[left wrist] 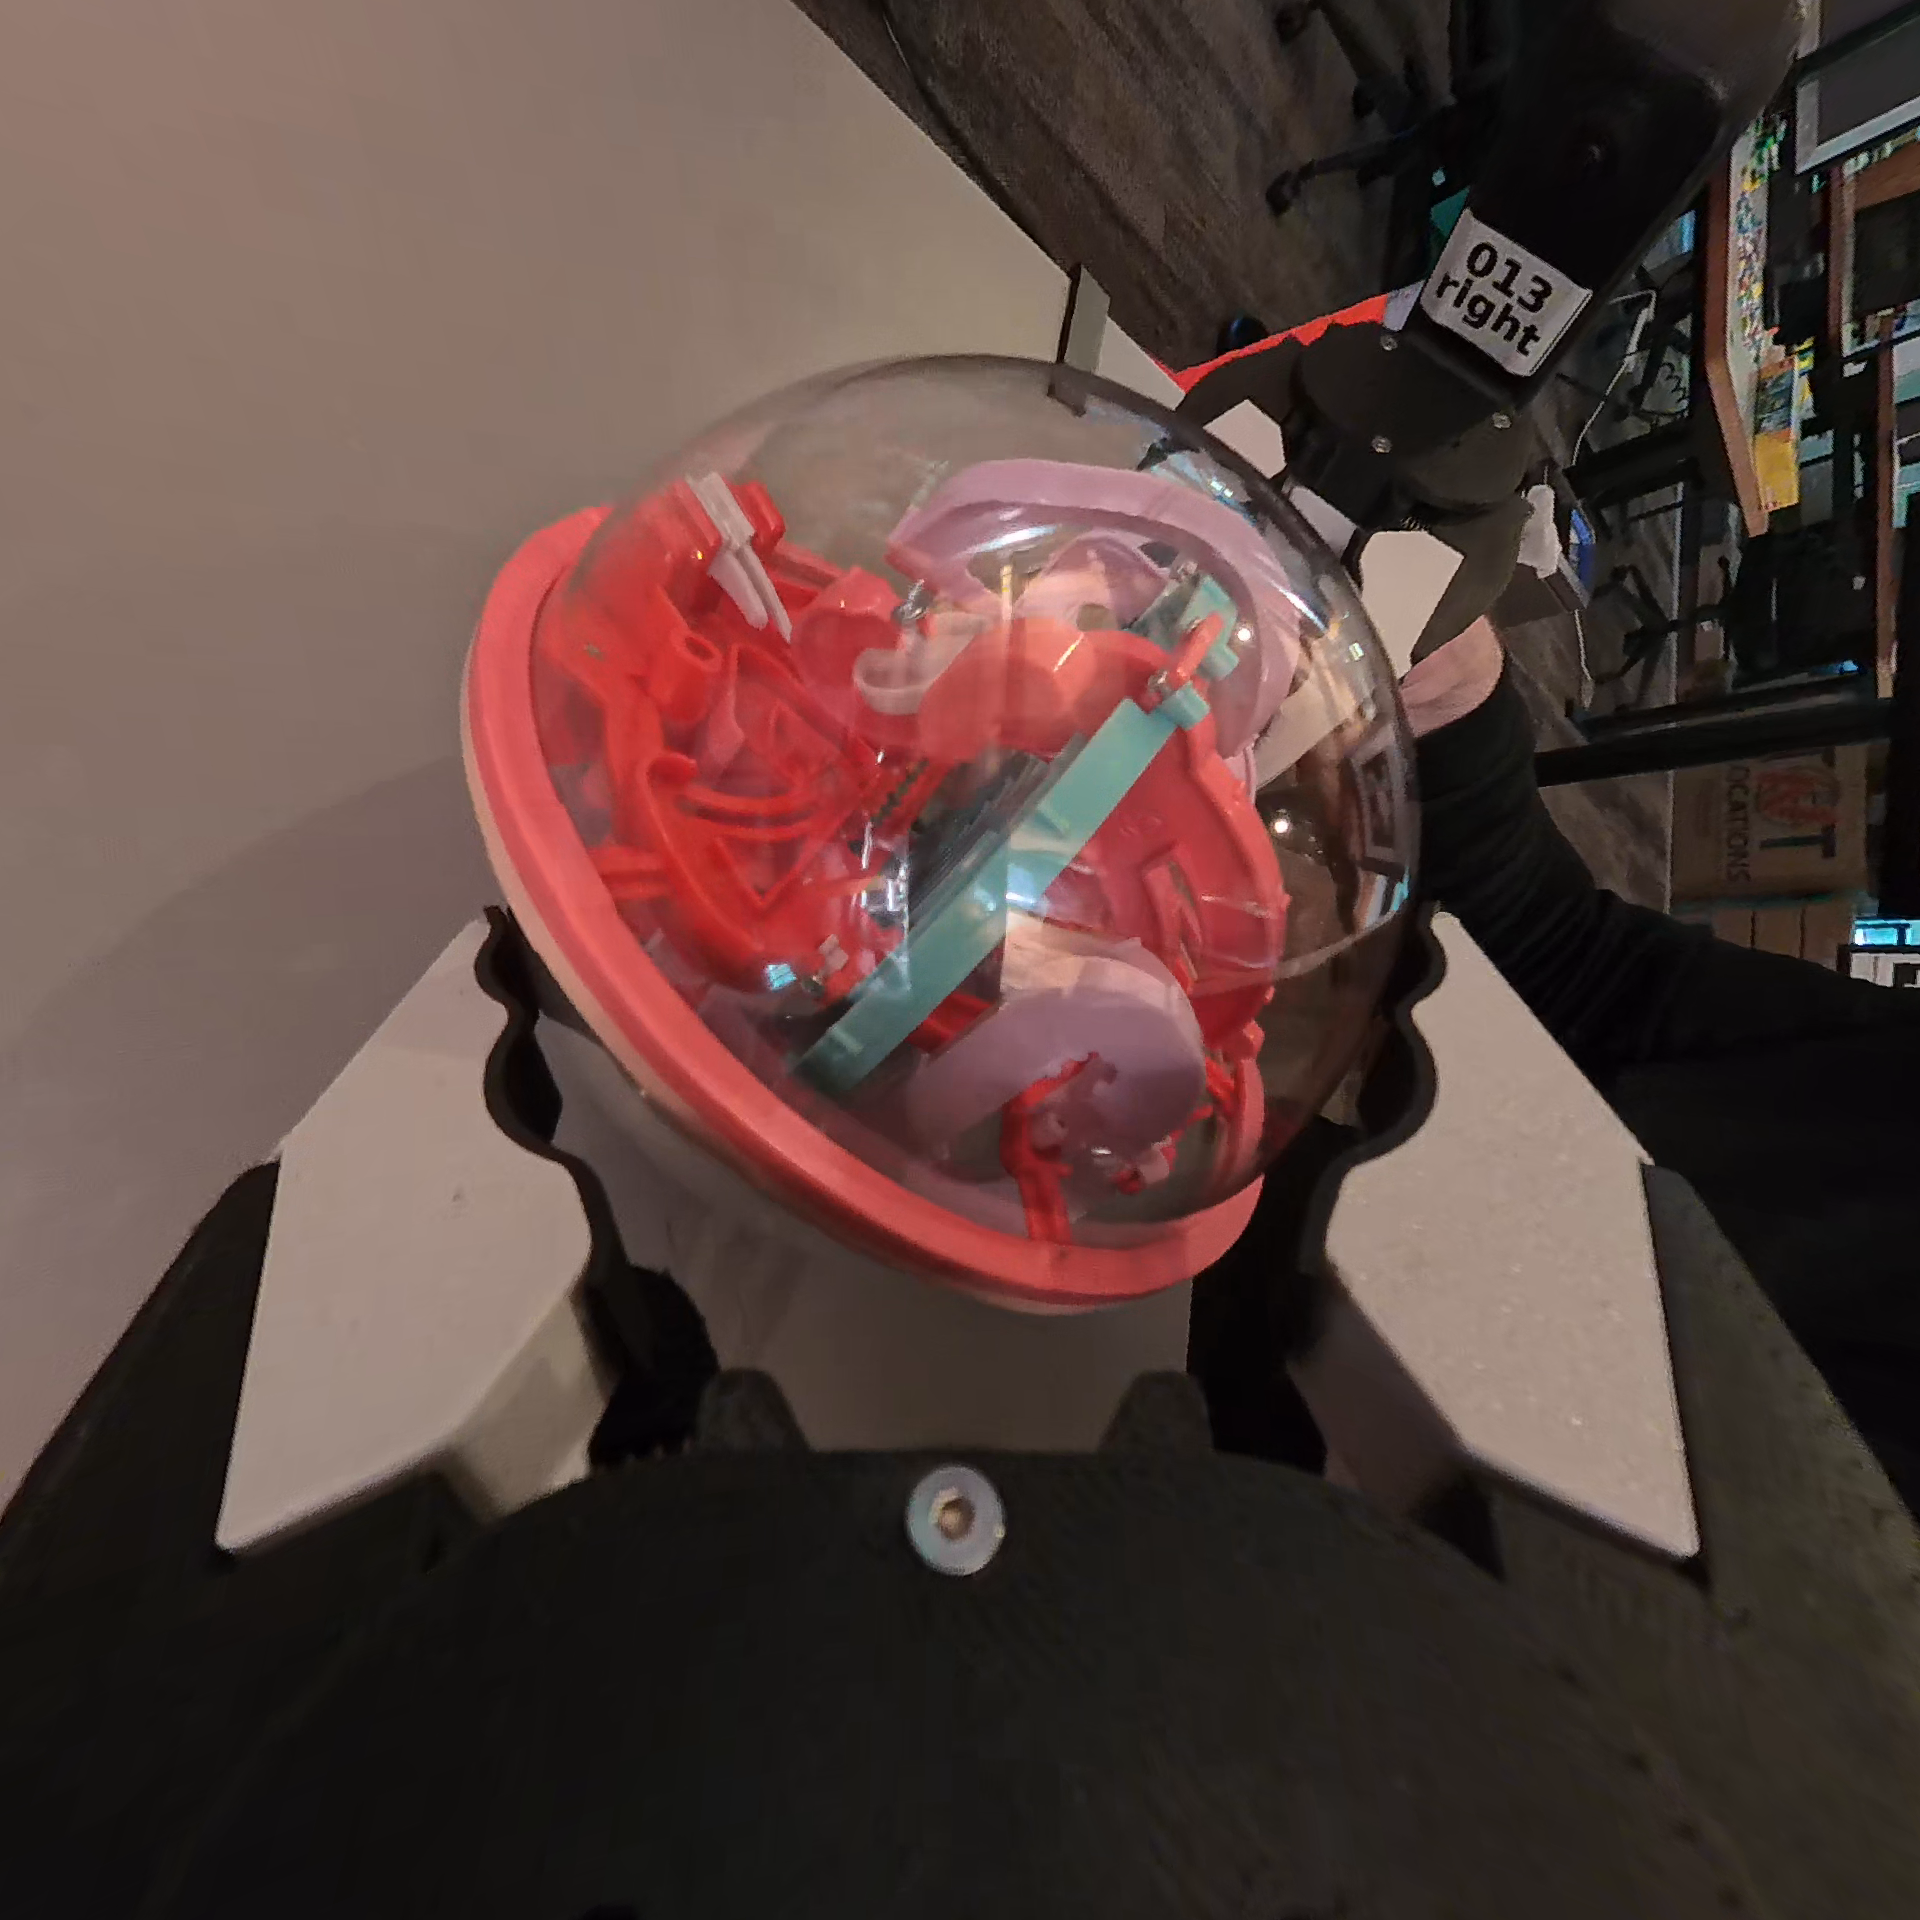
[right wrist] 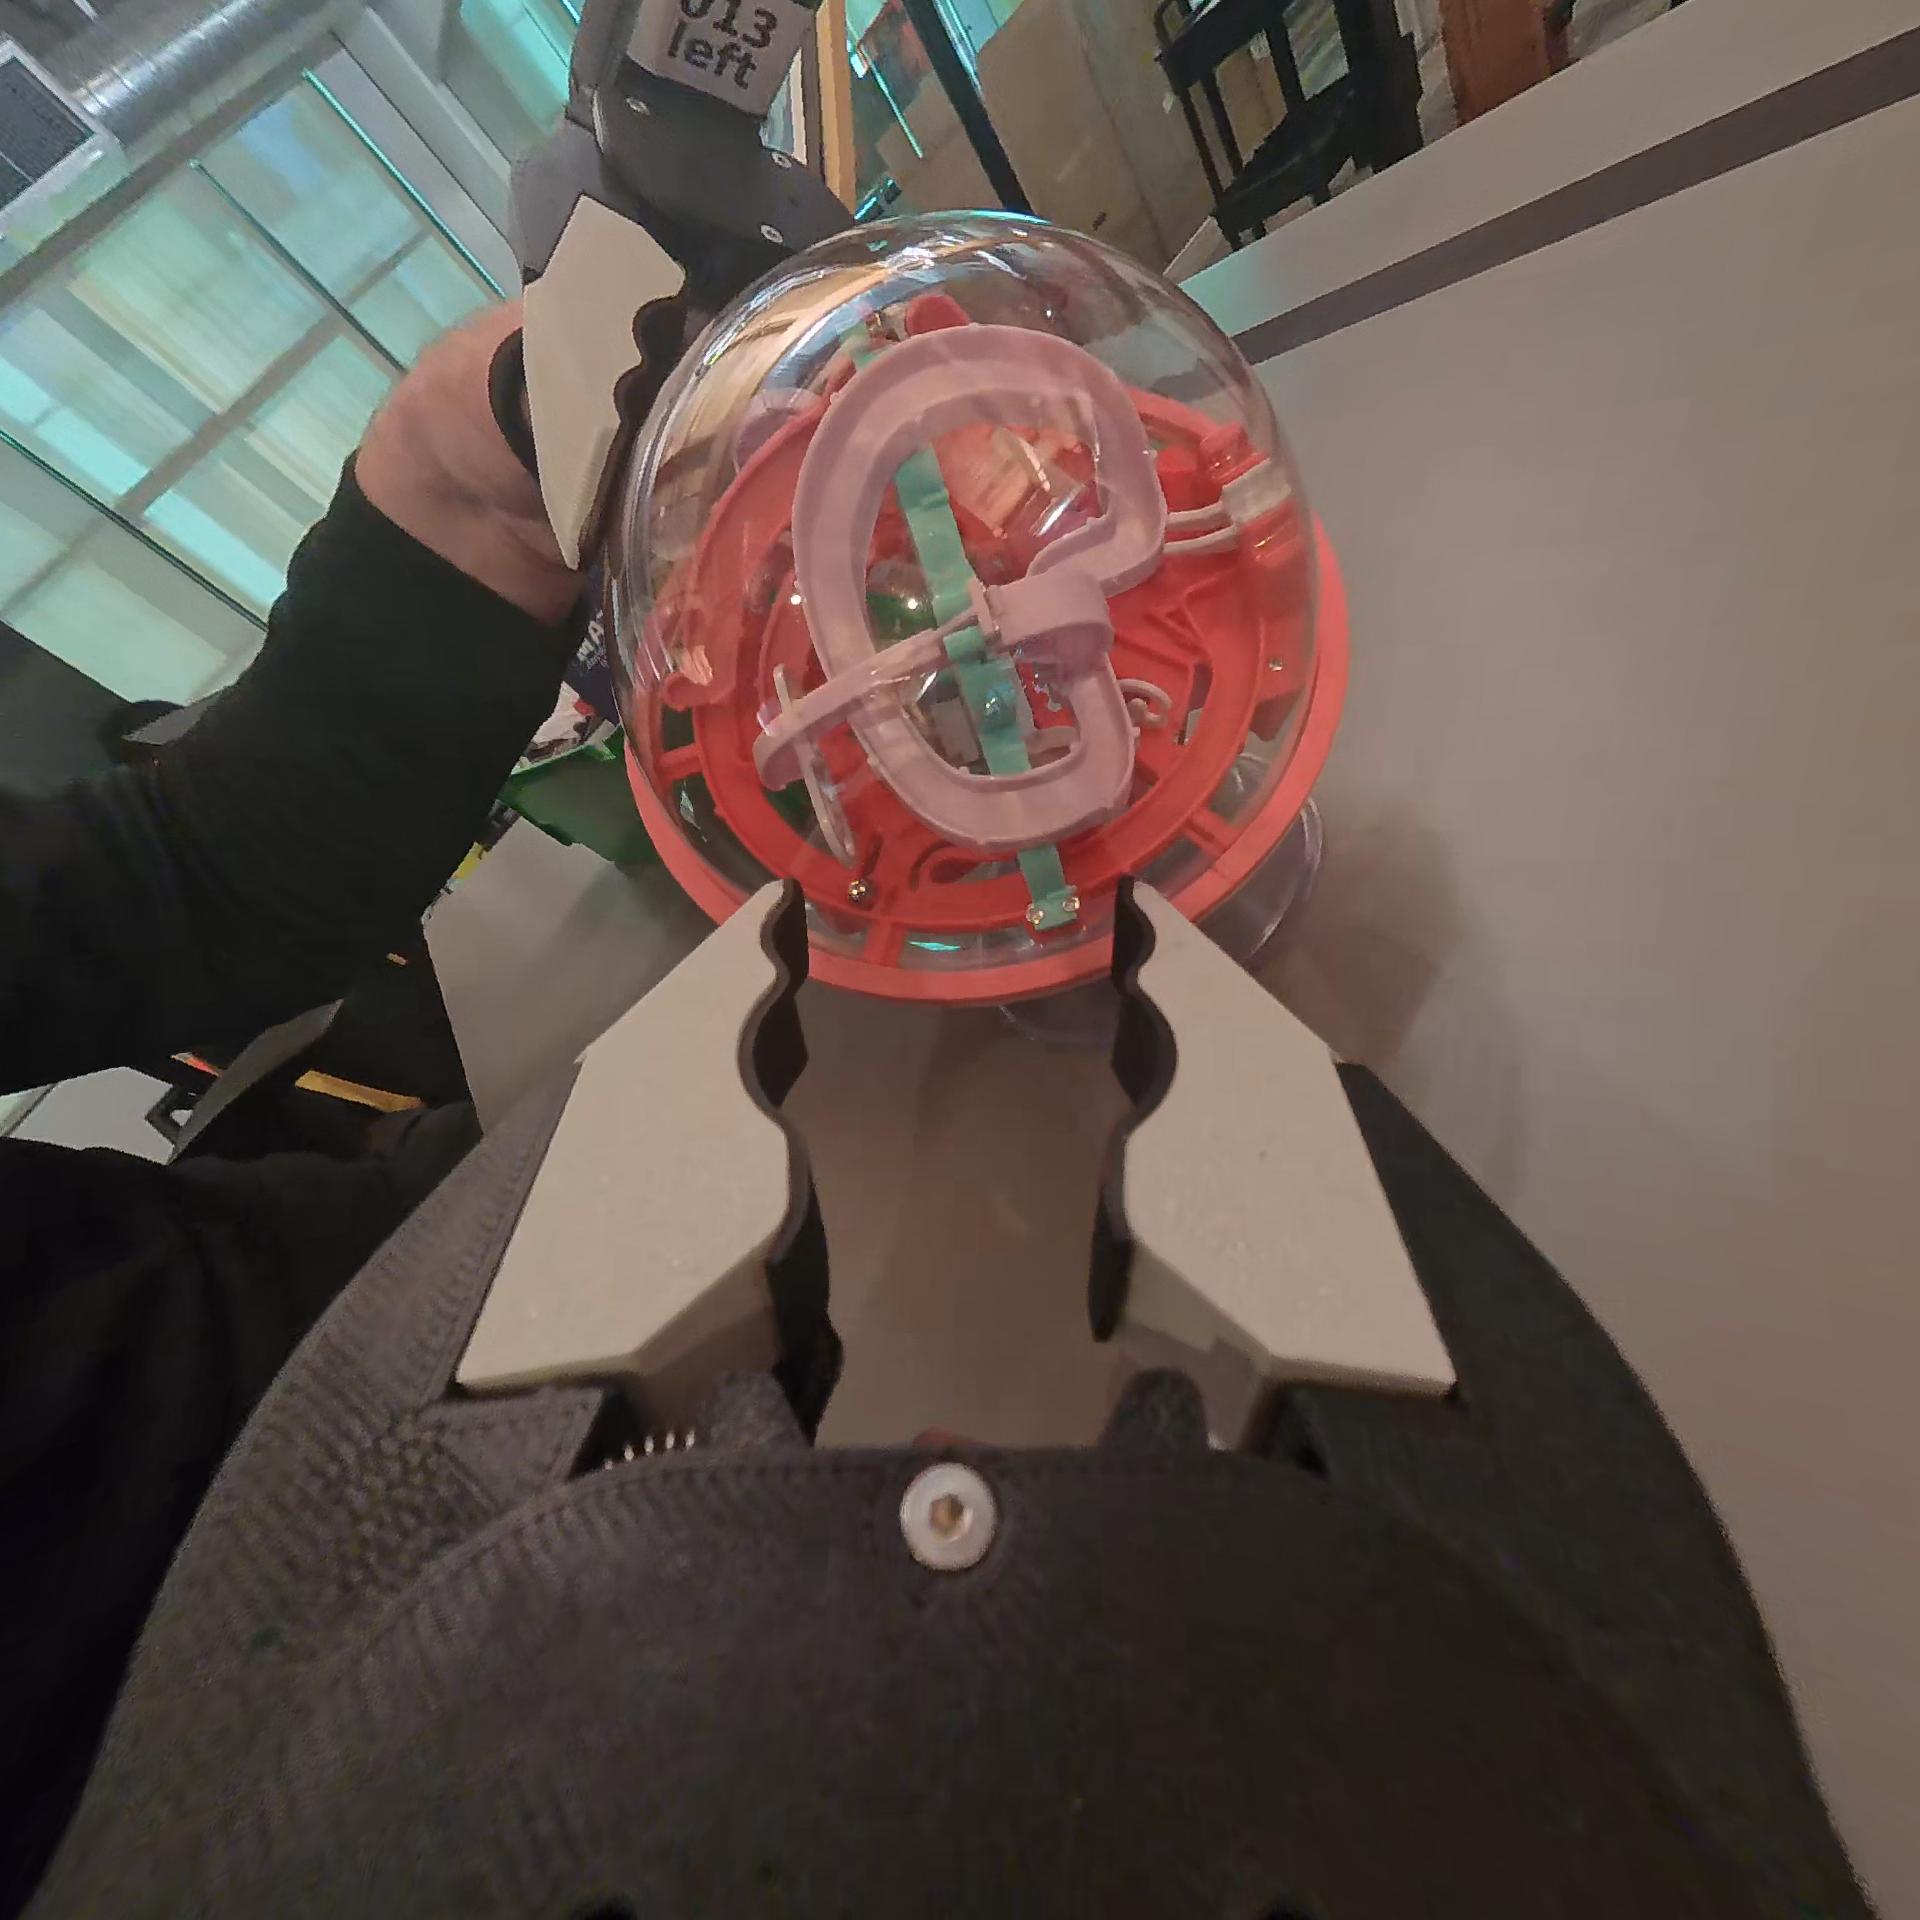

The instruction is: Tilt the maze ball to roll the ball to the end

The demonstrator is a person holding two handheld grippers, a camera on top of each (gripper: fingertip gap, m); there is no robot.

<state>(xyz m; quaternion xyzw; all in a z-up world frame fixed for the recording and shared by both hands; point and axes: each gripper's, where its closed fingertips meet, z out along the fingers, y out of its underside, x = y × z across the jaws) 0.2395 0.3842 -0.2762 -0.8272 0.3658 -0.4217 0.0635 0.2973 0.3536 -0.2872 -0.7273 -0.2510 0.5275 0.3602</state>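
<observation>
I have the maze ball (left wrist: 935,831) pinched between both tools, lifted off the grey table (left wrist: 208,416) so I can roll it any way I want. The left gripper (left wrist: 961,935) has its jaws spread wide and pressed on the sphere just by the red rim (left wrist: 727,1122), one finger on each side; that wide hold gives me the turning force. The right gripper (right wrist: 951,914) meets the ball from the far side, jaws set apart and closed on the lower curve of the clear shell, touching the rim. Holding at two opposite spots keeps the smooth shell from slipping when I tip it.

In the right wrist view a small steel ball (right wrist: 860,888) seems to sit on the red track near the bottom edge, close to my left finger. I judge it is only partway along; I cannot trace the path to the end through the pink loop (right wrist: 966,603) and teal strip (right wrist: 940,540).

Room is fair. The table runs away to the right with its edge off to the left, and the person's sleeve (right wrist: 260,748) is close on the left. I would tilt slowly, since the shell is slick and both grips are shallow.
</observation>
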